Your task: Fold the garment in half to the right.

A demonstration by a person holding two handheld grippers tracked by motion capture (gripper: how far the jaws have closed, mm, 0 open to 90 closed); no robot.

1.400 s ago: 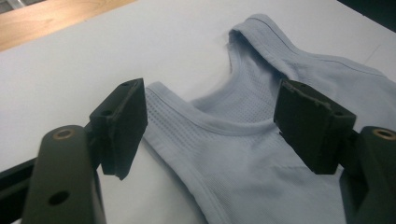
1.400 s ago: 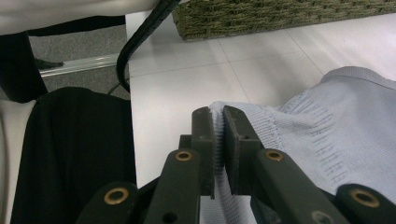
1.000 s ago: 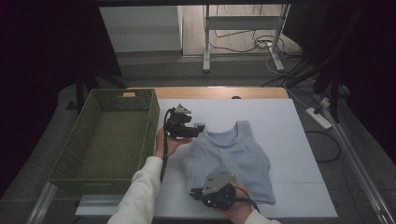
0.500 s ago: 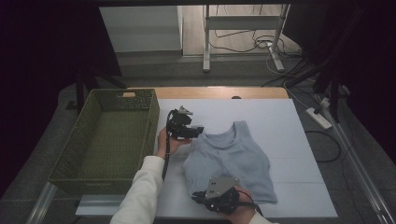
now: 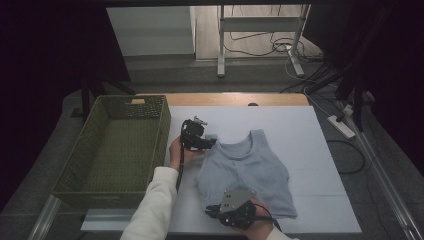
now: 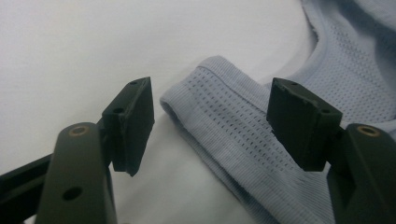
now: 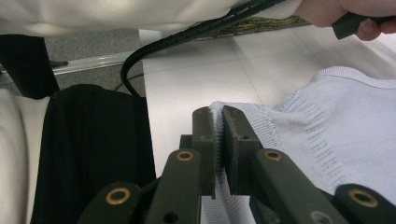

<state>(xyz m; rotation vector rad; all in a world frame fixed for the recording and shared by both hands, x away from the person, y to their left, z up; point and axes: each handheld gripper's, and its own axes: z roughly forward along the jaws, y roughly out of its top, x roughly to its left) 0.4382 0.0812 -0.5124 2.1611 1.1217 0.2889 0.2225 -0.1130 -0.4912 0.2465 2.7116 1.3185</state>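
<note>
While the right gripper (image 5: 220,209) pins the bottom hem of the light-blue tank top (image 5: 250,170), the left gripper (image 5: 209,143) is lining up on the shoulder strap (image 6: 224,121) at the top left corner of the garment. Top lies flat on the white worktop (image 5: 320,150), just right of the green basket (image 5: 90,187), which looks like the likely destination.

How to do the strap grab well, as I read it:
- bring the left fingers (image 6: 135,123) lower so both pads straddle the strap end, not the bare worktop beside it
- bite behind the ribbed edge, both layers, so the mesh doesn't slide out
- close fully before any lift; keep the hem hand planted so the cloth stays taut

Finger state:
- left: jaws apart, roughly mid-width, and they have just been closing a little. The strap sits between them, but neither pad presses on it. Nothing held.
- right: clamped tight on the hem in the right gripper view, with the knit edge squeezed between the two pads (image 7: 233,140) and fabric fanning out to the right.

Risk: a shallow bite catches one layer only and the top unfolds on lift.
</note>
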